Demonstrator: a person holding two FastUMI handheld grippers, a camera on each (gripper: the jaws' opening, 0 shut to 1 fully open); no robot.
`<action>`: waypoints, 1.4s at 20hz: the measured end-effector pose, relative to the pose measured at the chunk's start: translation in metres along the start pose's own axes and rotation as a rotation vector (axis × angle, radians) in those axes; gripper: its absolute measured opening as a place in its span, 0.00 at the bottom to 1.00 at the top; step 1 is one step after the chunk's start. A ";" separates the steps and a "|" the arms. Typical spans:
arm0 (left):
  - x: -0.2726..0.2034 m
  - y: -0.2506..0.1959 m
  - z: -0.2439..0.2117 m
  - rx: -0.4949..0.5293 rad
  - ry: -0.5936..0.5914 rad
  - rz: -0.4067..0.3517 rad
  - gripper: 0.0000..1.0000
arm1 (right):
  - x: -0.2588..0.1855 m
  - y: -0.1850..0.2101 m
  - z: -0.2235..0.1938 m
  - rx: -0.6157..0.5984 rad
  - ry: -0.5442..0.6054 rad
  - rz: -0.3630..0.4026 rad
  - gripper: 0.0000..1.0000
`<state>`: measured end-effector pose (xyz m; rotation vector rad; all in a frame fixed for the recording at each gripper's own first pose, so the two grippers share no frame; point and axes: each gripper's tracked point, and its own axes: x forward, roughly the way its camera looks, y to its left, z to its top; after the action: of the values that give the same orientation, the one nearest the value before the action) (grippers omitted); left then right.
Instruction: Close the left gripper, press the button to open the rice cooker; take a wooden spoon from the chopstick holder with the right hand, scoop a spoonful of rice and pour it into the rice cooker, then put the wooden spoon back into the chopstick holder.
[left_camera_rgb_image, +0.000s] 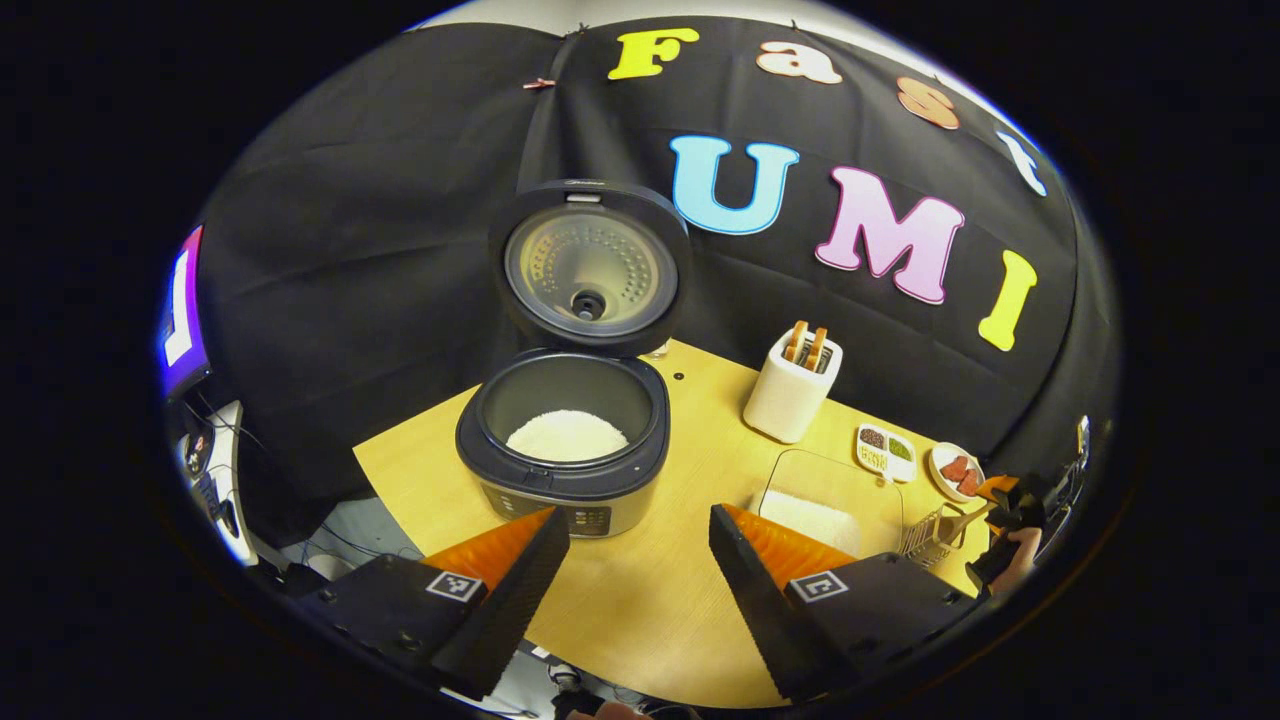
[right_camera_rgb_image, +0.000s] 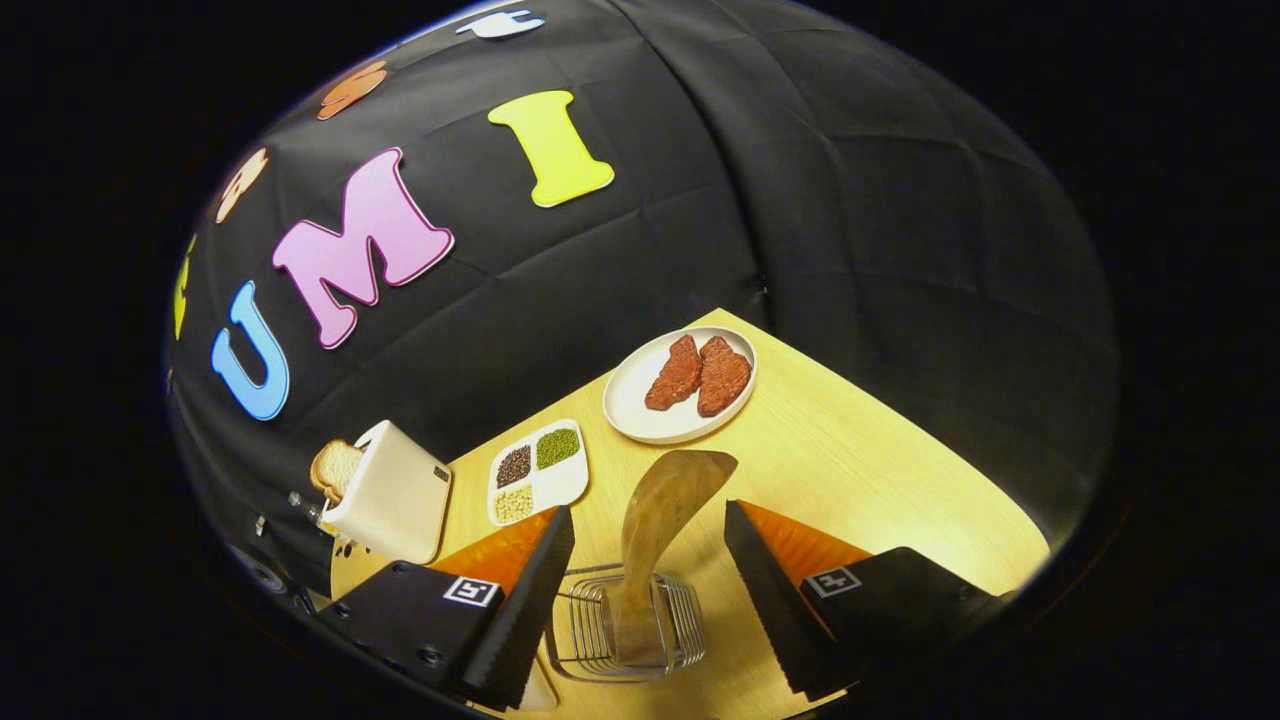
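The rice cooker (left_camera_rgb_image: 575, 470) stands with its lid (left_camera_rgb_image: 590, 265) up, and white rice (left_camera_rgb_image: 566, 436) lies in the pot. My left gripper (left_camera_rgb_image: 637, 515) is open just in front of the cooker, holding nothing. A clear box of rice (left_camera_rgb_image: 815, 515) sits to the cooker's right. The wooden spoon (right_camera_rgb_image: 655, 510) stands bowl-up in the wire chopstick holder (right_camera_rgb_image: 680, 620). My right gripper (right_camera_rgb_image: 650, 508) is open, with a finger on each side of the spoon and a gap on both sides. In the left gripper view the right gripper (left_camera_rgb_image: 1012, 508) shows far right beside the holder (left_camera_rgb_image: 930, 540), a hand on it.
A white toaster (right_camera_rgb_image: 390, 495) with bread stands at the back of the wooden table (right_camera_rgb_image: 860, 470). A divided dish of beans (right_camera_rgb_image: 540, 470) and a plate with two meat pieces (right_camera_rgb_image: 680, 385) lie behind the holder. The black cloth wall closes the table's far side.
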<state>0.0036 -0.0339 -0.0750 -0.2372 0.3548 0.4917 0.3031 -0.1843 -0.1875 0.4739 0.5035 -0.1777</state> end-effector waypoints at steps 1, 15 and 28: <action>0.000 -0.002 -0.001 0.012 0.000 0.003 0.96 | 0.004 0.000 -0.001 0.016 0.004 -0.002 0.91; -0.004 -0.045 -0.010 0.097 -0.010 -0.124 0.96 | -0.020 0.036 0.029 0.069 -0.023 0.089 0.20; 0.002 0.001 -0.006 0.112 -0.034 -0.221 0.96 | -0.118 0.161 0.054 -0.078 -0.183 0.295 0.20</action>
<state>0.0036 -0.0341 -0.0812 -0.1567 0.3181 0.2572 0.2691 -0.0636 -0.0235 0.4452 0.2558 0.0812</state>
